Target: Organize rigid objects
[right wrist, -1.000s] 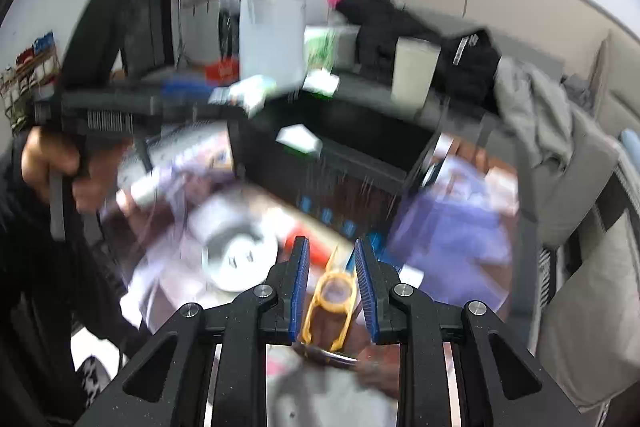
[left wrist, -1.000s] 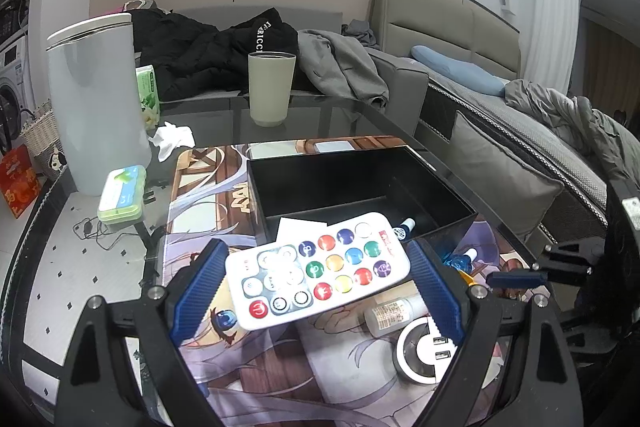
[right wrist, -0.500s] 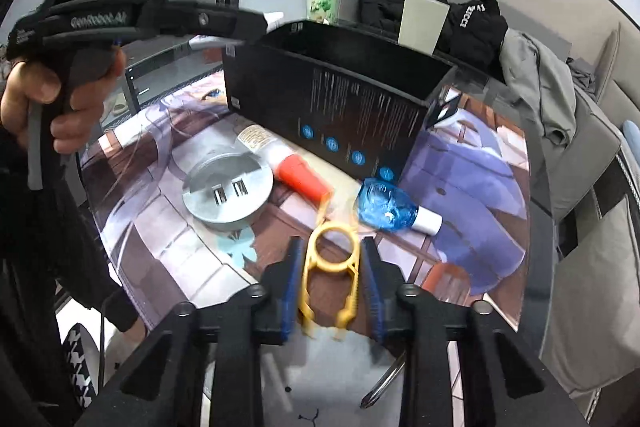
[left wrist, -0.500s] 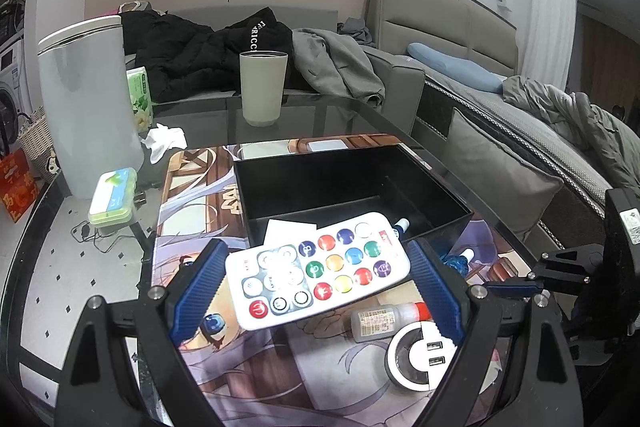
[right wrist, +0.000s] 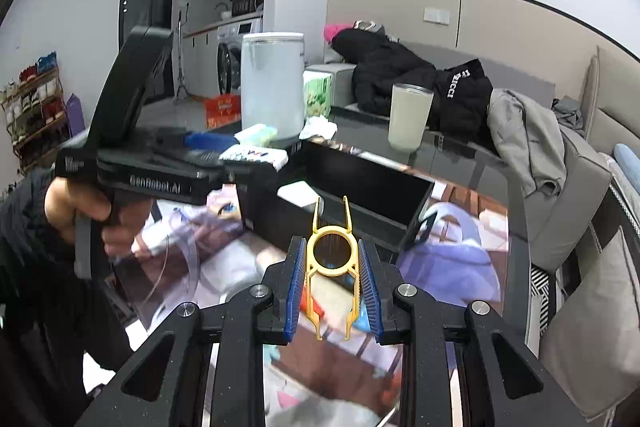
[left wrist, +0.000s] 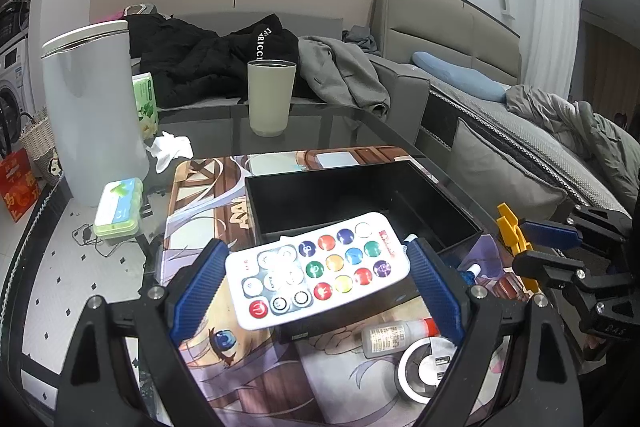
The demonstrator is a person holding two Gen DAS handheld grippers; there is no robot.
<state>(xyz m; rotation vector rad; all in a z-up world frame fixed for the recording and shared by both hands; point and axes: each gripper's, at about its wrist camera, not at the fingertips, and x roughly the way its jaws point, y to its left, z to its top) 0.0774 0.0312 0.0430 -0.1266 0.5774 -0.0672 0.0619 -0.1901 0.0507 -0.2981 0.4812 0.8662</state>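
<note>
Apparently to load the black box (left wrist: pixel 360 199), the left tool (left wrist: pixel 316 283) grips the white remote (left wrist: pixel 318 269) flat above its near edge, while the right tool (right wrist: pixel 332 287) pinches a yellow clip (right wrist: pixel 331 259), raised nearby.

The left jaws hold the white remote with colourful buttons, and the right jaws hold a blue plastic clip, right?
Not quite. The right gripper holds a yellow plastic clip, not blue, as the right wrist view shows. The white remote with colourful buttons is indeed in the left gripper.

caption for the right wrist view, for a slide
Right gripper holds a yellow clip above the black box.
</note>
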